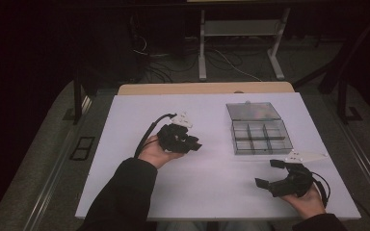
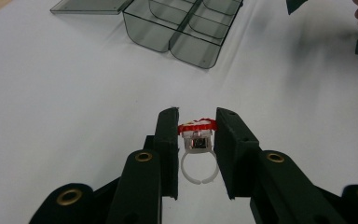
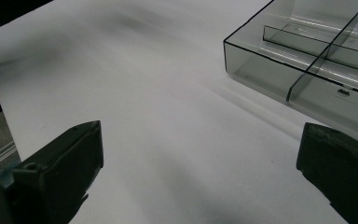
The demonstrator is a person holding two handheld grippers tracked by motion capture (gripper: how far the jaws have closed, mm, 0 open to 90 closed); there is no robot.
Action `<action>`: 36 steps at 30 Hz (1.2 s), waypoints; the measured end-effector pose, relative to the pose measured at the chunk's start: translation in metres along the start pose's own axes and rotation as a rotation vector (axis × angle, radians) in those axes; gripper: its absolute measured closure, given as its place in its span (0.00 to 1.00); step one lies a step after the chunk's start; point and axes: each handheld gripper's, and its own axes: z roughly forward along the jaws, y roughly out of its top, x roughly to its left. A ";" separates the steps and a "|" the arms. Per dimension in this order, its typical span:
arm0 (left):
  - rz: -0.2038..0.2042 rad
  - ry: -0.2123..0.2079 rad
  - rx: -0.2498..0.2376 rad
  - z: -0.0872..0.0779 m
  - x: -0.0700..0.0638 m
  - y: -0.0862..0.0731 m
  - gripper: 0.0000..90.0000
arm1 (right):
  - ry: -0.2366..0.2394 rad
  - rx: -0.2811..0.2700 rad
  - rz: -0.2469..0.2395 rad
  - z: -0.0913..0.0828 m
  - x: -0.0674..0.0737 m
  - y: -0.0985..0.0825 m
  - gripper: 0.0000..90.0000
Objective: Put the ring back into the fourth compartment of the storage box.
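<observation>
The left tongs (image 2: pixel 196 128) pinch a small ring (image 2: pixel 196 154) by its red top, above the desk (image 1: pixel 212 187), well short of the divided box (image 1: pixel 259 135). That narrow hold could slip. The right tongs (image 1: pixel 270 173) gape empty beside the box.

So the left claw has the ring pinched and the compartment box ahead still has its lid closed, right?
Not quite. The left claw does pinch the white ring with its red top, but the compartment box is not closed: its lid is swung open and lies flat behind it, leaving the compartments exposed. The high view shows this, and the left gripper view too.
</observation>
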 end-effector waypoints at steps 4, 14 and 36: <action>0.006 -0.002 -0.004 0.001 0.002 0.005 0.78 | -0.002 0.000 0.001 0.000 -0.001 0.000 0.00; 0.028 -0.003 -0.016 0.007 0.006 0.022 0.78 | -0.002 -0.002 0.003 -0.001 -0.001 0.000 0.00; 0.078 -0.012 -0.022 0.023 0.015 0.060 0.78 | -0.001 -0.007 0.008 -0.002 -0.003 -0.001 0.00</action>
